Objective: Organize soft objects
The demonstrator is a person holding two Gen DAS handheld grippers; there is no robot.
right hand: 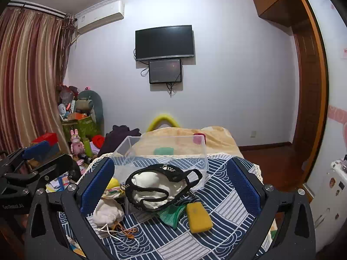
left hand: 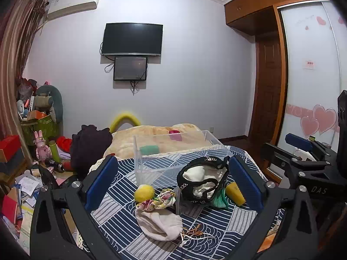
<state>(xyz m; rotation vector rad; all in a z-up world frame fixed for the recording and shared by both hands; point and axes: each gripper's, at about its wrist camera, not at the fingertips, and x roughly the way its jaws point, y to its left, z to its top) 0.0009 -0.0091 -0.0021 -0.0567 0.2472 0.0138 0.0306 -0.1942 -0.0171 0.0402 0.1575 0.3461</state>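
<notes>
Both the left gripper and right gripper are hovering released, the pouch, ball and sponge are lying mid-frame outside the box, whose thin wall is risking a knock.

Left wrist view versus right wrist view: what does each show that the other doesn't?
Only the left wrist view shows the heart-patterned wardrobe door and the whole yellow ball. Only the right wrist view shows the full striped curtain and the yellow sponge's top face. Both show the clear box, the black-trimmed pouch, the cream drawstring bag, the wall TV, and both grippers open: left gripper, right gripper.
</notes>
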